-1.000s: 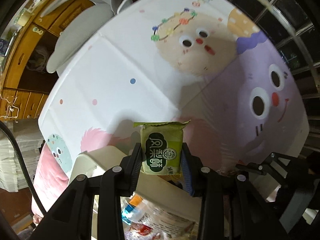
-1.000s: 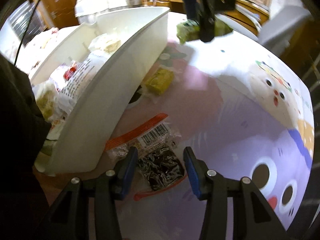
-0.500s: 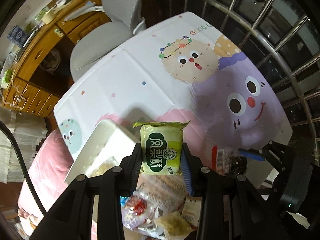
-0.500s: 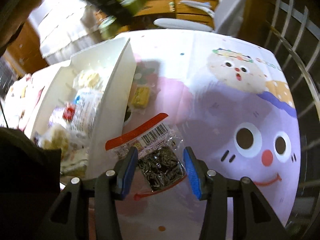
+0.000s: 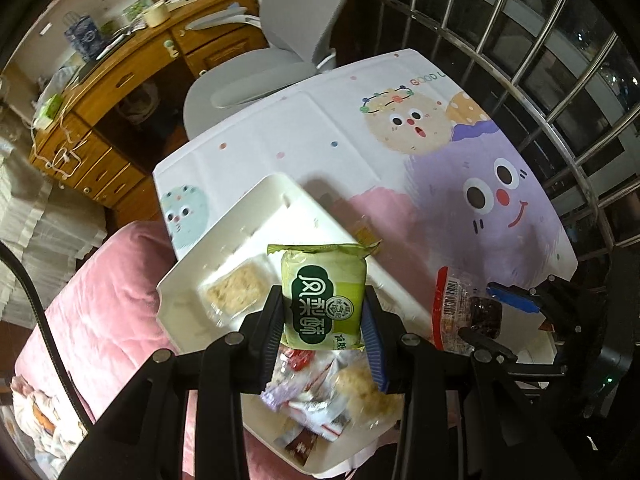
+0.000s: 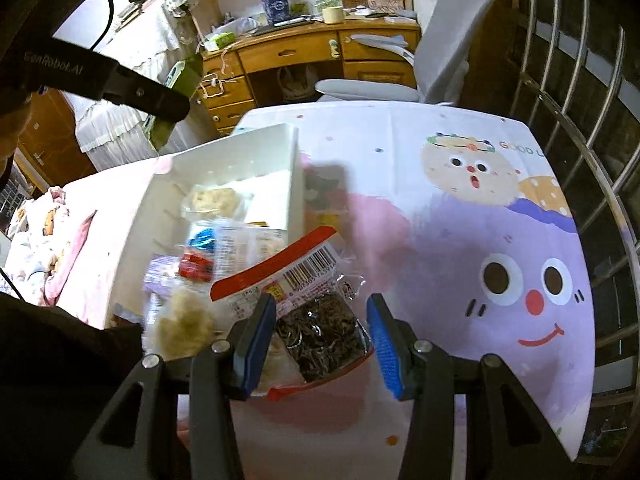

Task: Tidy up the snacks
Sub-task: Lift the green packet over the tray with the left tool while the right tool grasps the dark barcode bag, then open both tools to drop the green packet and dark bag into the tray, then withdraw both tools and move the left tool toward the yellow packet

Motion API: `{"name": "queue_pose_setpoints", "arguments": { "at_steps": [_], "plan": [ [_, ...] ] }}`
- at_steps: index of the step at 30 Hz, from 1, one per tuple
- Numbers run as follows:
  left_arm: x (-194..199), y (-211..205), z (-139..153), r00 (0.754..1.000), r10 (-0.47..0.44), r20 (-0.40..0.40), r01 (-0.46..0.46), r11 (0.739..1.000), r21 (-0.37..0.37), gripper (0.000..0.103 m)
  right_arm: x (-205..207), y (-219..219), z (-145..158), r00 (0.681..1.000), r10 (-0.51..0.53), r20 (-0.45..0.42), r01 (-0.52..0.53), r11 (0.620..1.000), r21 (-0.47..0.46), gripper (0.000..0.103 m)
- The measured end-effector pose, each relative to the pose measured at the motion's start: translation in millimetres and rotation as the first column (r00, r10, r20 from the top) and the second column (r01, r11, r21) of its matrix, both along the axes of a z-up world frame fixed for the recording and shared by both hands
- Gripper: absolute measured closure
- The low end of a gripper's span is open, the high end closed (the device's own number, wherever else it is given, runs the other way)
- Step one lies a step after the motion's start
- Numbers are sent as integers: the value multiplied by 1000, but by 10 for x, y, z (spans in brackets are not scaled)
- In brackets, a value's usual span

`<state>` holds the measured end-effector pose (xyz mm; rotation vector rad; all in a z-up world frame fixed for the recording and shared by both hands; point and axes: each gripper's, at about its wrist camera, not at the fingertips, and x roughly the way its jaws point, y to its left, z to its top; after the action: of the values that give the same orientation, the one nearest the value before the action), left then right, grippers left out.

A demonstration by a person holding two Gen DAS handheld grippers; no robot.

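My left gripper (image 5: 323, 300) is shut on a green snack packet (image 5: 324, 276), held upright above the white bin (image 5: 256, 208). The bin holds several wrapped snacks, among them a pale rice cake (image 5: 234, 294). My right gripper (image 6: 320, 312) is shut on a clear packet with a red edge, a barcode and dark contents (image 6: 316, 280), raised over the bin's near corner. In the left wrist view the right gripper (image 5: 494, 316) hangs at the right with that packet (image 5: 454, 304). A small yellow packet (image 5: 364, 234) lies on the tablecloth beside the bin wall.
The cartoon tablecloth (image 6: 460, 240) covers the table. Metal window bars (image 6: 580, 120) run along its right edge. A grey chair (image 5: 256, 76) and a wooden desk (image 5: 120, 80) stand beyond the far edge. Pink bedding (image 5: 88, 320) lies left of the bin.
The left gripper rose and carried the green packet from beside the bin to above it. The right gripper lifted the dark packet off the cloth and rolled, with its jaws unchanged.
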<state>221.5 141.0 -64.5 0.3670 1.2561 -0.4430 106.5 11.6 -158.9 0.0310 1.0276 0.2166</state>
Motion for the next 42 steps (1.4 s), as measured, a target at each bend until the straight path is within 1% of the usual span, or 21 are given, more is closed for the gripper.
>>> {"name": "queue_pose_setpoints", "arguments": {
  "at_steps": [8, 12, 15, 18, 19, 20, 21, 24, 26, 28, 33, 34, 35, 37, 42],
  "plan": [
    [-182, 458, -71, 999, 48, -23, -49, 999, -11, 67, -105, 474, 95, 998, 52, 24, -52, 999, 3, 55],
    [-236, 709, -148, 996, 77, -53, -78, 997, -20, 67, -112, 656, 118, 997, 76, 28, -77, 997, 10, 55],
    [-280, 834, -213, 994, 89, -67, -90, 996, -19, 67, -127, 785, 126, 995, 94, 30, -95, 995, 14, 55],
    [-330, 910, -272, 992, 86, -89, -90, 995, -42, 66, -150, 892, 139, 994, 105, 35, -105, 994, 10, 54],
    [-340, 918, -282, 992, 86, -90, -90, 995, -47, 59, -154, 923, 140, 994, 105, 33, -105, 994, 11, 53],
    [-347, 929, -294, 992, 90, -89, -95, 994, -52, 50, -155, 936, 139, 994, 101, 31, -102, 995, 10, 53],
    [-356, 942, -300, 992, 95, -86, -100, 993, -58, 47, -153, 944, 134, 996, 85, 27, -85, 996, 4, 52],
    [-391, 945, -303, 992, 93, -82, -99, 992, -77, 44, -135, 911, 78, 999, 47, -26, -46, 999, 28, 52],
    [-421, 936, -298, 993, 88, -73, -94, 992, -85, 39, -149, 890, 42, 999, 19, -46, -18, 1000, 23, 51],
    [-453, 917, -296, 994, 86, -64, -92, 992, -89, 37, -172, 874, 21, 998, 0, -59, 1, 1000, 14, 51],
    [-539, 867, -289, 994, 93, -53, -98, 988, -120, 36, -251, 838, 17, 997, -21, -68, 21, 1000, 0, 49],
    [-565, 851, -284, 995, 95, -44, -99, 987, -123, 34, -260, 835, 22, 998, -22, -67, 22, 1000, -3, 48],
    [-587, 840, -283, 995, 93, -33, -96, 988, -121, 30, -269, 829, 24, 997, -24, -68, 24, 1000, -5, 48],
    [-655, 785, -259, 997, 77, -1, -76, 988, -134, 24, -293, 807, 22, 997, -30, -71, 29, 999, -16, 47],
    [-787, 619, -238, 998, 68, 14, -64, 982, -176, 23, -368, 668, 39, 995, -60, -75, 57, 998, -38, 46]
  ]
}}
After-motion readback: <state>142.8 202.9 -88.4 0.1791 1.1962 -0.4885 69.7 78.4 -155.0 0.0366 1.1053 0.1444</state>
